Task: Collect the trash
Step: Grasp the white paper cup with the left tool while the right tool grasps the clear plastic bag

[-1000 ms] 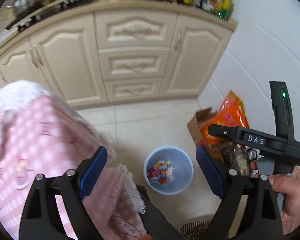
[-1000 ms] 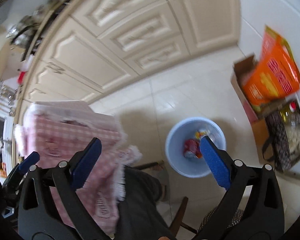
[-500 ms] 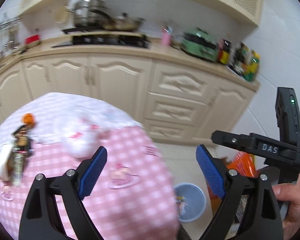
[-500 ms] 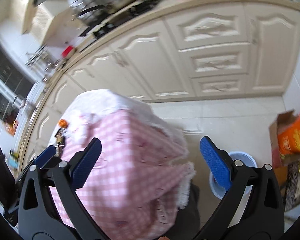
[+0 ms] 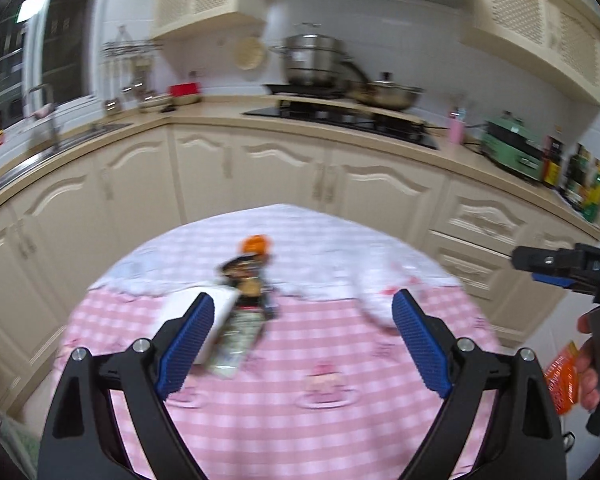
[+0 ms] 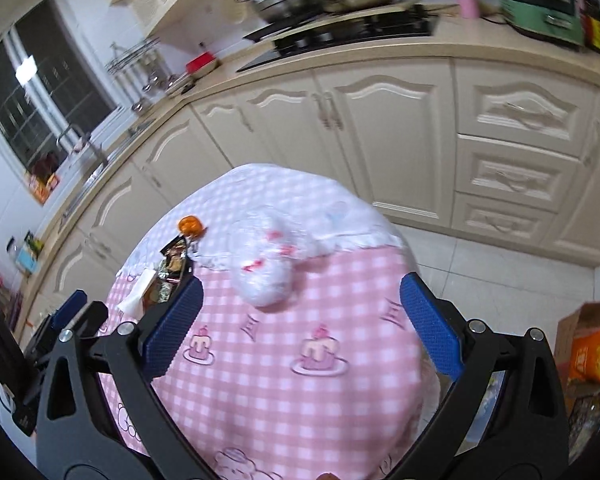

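Observation:
A round table with a pink checked cloth (image 5: 300, 360) (image 6: 284, 360) holds trash. An orange round piece (image 5: 256, 245) (image 6: 191, 225), dark snack wrappers (image 5: 246, 280) (image 6: 174, 264), a greenish packet (image 5: 238, 336) and a white paper piece (image 6: 137, 294) lie at the left. A crumpled clear plastic bag (image 6: 266, 264) (image 5: 380, 300) lies mid-table. My left gripper (image 5: 300, 344) is open and empty above the wrappers. My right gripper (image 6: 300, 324) is open and empty, just short of the bag.
Cream kitchen cabinets (image 5: 260, 176) and a counter with stove and pots (image 5: 340, 80) curve behind the table. A sink (image 5: 60, 136) is at the left. A cardboard box with an orange bag (image 6: 592, 344) stands on the tiled floor at right.
Both grippers swung up from the floor and the blue bin to face the tabletop; the bin has left view. Both stay open and empty.

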